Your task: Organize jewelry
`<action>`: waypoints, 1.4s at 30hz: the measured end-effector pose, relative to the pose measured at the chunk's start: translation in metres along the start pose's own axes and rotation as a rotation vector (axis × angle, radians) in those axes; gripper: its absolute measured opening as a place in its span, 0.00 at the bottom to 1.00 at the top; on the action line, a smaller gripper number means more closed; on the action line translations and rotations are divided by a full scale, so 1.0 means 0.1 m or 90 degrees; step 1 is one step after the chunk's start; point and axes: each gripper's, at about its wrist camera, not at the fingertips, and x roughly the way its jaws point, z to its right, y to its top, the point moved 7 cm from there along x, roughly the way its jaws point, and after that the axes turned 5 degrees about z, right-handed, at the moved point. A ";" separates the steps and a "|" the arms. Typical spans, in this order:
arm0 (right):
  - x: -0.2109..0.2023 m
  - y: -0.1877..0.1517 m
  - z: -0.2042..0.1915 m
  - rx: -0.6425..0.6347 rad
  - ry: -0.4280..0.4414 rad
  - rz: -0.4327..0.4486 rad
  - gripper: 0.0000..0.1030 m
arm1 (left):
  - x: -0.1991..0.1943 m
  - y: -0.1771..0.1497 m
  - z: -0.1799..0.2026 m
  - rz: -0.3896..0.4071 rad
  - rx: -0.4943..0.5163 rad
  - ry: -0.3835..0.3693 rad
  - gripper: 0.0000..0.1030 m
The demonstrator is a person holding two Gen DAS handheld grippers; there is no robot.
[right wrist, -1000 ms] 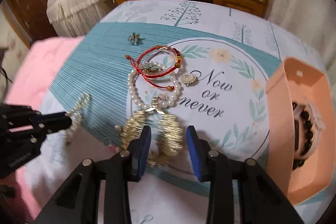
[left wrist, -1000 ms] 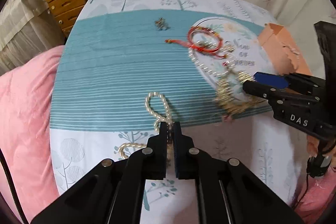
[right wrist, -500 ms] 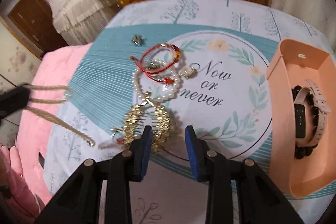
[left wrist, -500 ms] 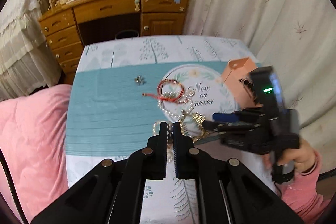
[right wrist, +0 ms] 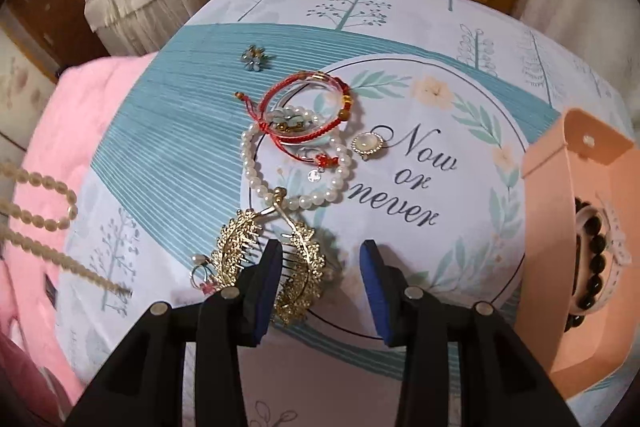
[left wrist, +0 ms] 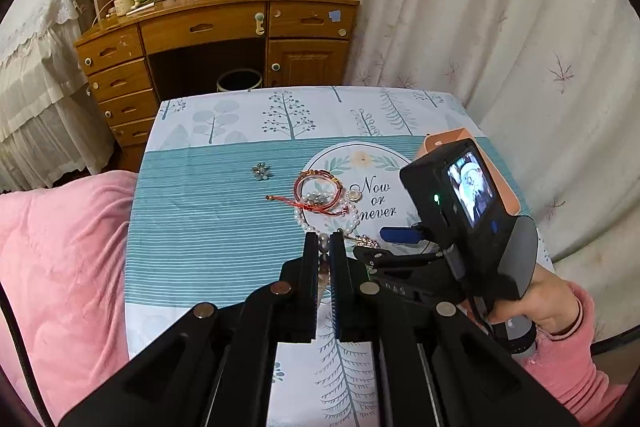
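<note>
Pearl necklace, lifted off the counter within the last second, now dangles at left frame, pinched in my left fingers; right fingers, spread, hover over gold comb.

Soft even indoor light, faint shadows, strong fisheye bending, dark vignetted corners, slight blur at edges

Bracelets left of box (comb nearer).
</note>
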 end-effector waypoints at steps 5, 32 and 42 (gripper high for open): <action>-0.02 -0.01 -0.09 -0.036 0.010 0.016 0.21 | 0.00 -0.01 -0.04 -0.001 -0.008 -0.002 0.03; -1.19 0.06 0.05 -0.023 0.060 0.174 0.02 | -0.19 0.49 0.54 0.068 0.044 -0.054 0.03; -1.71 -0.03 0.54 0.018 0.002 0.230 0.02 | -0.06 0.62 1.11 0.068 0.082 -0.108 0.03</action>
